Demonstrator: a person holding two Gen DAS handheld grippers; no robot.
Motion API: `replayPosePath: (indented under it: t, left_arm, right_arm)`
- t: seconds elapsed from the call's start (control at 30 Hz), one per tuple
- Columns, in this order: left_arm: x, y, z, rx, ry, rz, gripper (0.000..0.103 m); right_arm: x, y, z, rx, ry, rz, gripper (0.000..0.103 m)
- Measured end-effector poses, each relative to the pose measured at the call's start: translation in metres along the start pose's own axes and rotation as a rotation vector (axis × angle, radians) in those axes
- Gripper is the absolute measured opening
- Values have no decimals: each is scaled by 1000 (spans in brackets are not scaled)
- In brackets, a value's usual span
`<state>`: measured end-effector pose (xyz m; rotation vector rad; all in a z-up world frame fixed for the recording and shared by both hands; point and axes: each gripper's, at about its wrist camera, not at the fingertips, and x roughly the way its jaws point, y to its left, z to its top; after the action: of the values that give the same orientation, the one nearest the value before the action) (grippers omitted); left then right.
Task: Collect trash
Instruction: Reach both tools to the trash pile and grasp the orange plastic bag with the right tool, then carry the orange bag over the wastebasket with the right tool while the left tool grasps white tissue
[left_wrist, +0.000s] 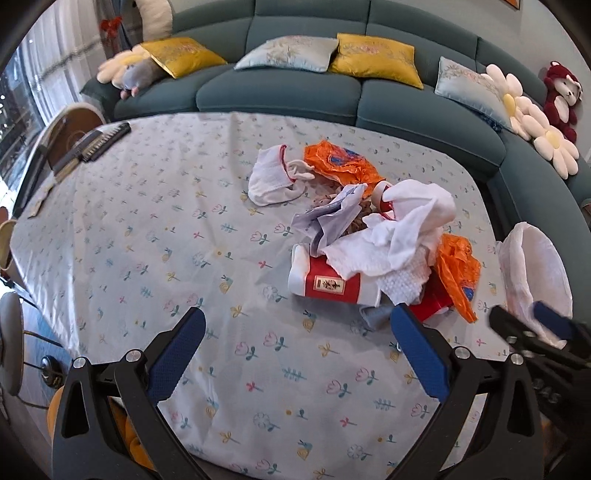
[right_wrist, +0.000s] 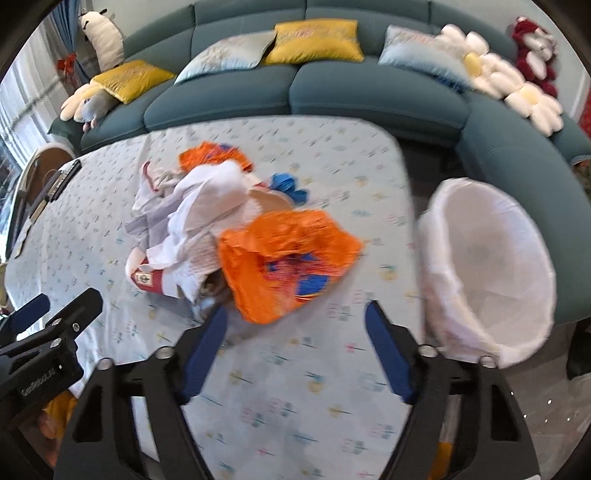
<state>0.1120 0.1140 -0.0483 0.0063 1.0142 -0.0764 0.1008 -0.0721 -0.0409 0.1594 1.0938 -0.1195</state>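
A heap of trash lies on the flowered tablecloth (left_wrist: 155, 229): a red-and-white carton (left_wrist: 332, 284), crumpled white tissues (left_wrist: 402, 229), lilac paper (left_wrist: 328, 218), a white cloth (left_wrist: 271, 181) and two orange wrappers (left_wrist: 341, 162) (left_wrist: 460, 269). My left gripper (left_wrist: 297, 314) is open just short of the carton, nothing between its fingers. In the right wrist view my right gripper (right_wrist: 297, 312) is open, and the near orange wrapper (right_wrist: 284, 258) hangs just ahead of its tips, untouched. A bin with a white liner (right_wrist: 487, 266) stands off the table's right edge.
A teal sofa (left_wrist: 280, 88) with yellow and pale cushions curves behind the table, with plush toys (left_wrist: 561, 96) on its right arm. Dark flat objects (left_wrist: 99, 144) lie at the table's far left. Each gripper shows at the edge of the other's view, the right gripper (left_wrist: 521, 314) and the left gripper (right_wrist: 66, 301).
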Motion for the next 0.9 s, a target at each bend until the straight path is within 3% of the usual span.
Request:
replayPosePath:
  t: [0.17, 0.27, 0.4, 0.5, 0.73, 0.83, 0.9]
  left_arm:
    - [14, 13, 15, -58, 10, -35, 96]
    - [22, 11, 24, -43, 12, -63, 96]
    - [26, -1, 36, 0, -7, -92, 95]
    - [30, -16, 45, 33, -10, -119, 92]
    - [47, -60, 57, 96, 18, -176, 82]
    - [57, -76, 59, 125, 38, -199, 68]
    - [62, -83, 60, 136, 52, -213, 53]
  right_arm:
    - [28, 13, 10, 11, 54, 9, 59]
    - [40, 17, 12, 17, 83, 24, 49]
    - [54, 20, 13, 5, 123, 26, 15]
    - [50, 17, 15, 2, 113, 22, 7]
    - [31, 4, 27, -7, 63, -21, 6]
    - [24, -7, 32, 15, 49, -29, 6]
    - [19, -14, 35, 26, 43, -29, 6]
